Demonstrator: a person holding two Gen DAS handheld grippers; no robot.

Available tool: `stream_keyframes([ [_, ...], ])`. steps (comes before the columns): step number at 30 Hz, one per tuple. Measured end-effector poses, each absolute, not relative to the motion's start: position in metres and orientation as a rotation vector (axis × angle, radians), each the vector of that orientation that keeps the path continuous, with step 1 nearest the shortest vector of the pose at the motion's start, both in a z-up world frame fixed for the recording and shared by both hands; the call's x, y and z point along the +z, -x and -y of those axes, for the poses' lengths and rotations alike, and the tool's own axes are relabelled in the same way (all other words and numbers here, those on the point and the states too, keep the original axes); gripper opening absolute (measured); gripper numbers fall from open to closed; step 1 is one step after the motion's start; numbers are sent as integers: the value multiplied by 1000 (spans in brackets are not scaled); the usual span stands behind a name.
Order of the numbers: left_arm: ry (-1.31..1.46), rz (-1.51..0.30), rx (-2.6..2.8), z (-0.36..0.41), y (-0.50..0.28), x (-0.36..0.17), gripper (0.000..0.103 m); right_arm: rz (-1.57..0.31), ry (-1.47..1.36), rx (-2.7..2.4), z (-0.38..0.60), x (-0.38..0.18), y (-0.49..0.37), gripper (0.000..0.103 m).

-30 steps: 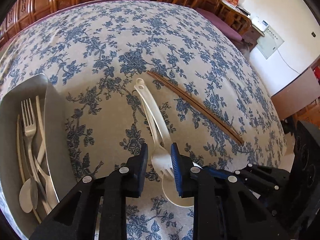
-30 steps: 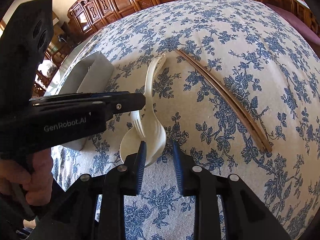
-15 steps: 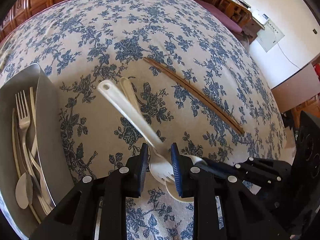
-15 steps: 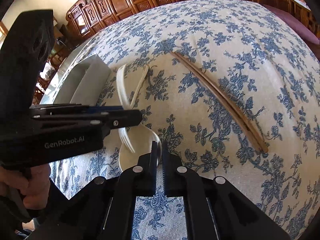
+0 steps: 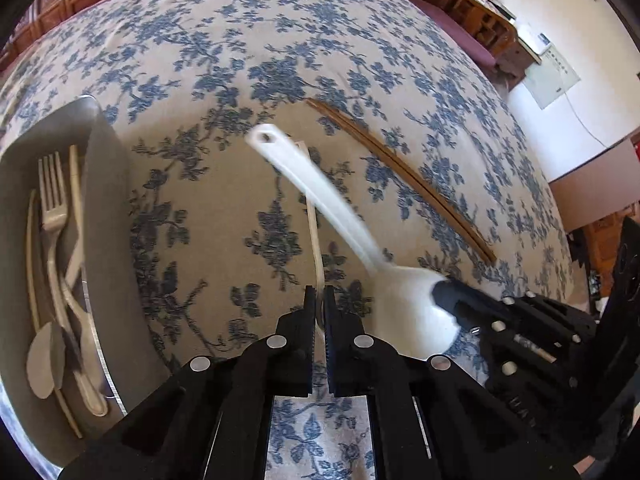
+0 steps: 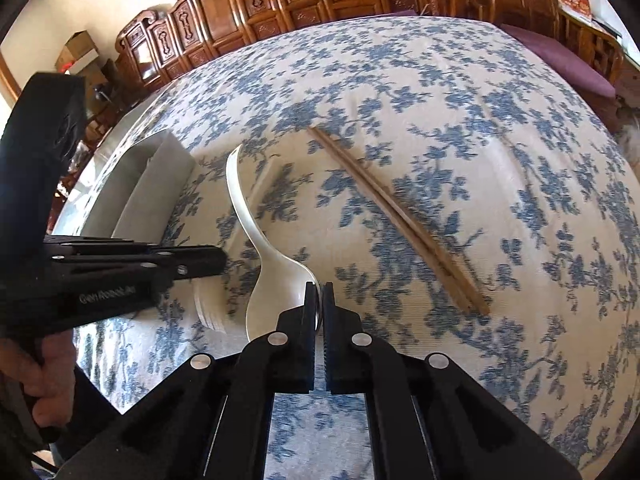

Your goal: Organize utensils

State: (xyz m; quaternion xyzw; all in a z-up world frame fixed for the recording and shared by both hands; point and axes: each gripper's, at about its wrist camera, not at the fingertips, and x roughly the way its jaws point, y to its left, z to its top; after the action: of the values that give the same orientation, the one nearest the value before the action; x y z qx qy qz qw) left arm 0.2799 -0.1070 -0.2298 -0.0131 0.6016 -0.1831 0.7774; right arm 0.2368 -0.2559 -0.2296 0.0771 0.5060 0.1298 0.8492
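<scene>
Left edge: grey tray (image 5: 108, 216) holding forks and spoons, its near end cut off by the frame. Your left tool (image 5: 319, 300) is clamped on a thin cream fork (image 5: 314, 216); its tines are hidden behind the jaws and blurred in the right view. Your right tool (image 6: 319, 296) pinches the rim of the white spoon (image 6: 276, 280)'s bowl, handle raised and blurred. Further right: wooden chopsticks (image 6: 396, 216) lie flat on the floral bench (image 6: 500, 168), well apart from the tray.
</scene>
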Motion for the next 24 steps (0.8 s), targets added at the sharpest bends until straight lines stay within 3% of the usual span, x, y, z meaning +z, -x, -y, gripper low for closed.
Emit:
stream_keyframes([
  [24, 6, -1104, -279, 34, -259, -141, 3, -988, -164, 287, 245, -190, -239, 4],
])
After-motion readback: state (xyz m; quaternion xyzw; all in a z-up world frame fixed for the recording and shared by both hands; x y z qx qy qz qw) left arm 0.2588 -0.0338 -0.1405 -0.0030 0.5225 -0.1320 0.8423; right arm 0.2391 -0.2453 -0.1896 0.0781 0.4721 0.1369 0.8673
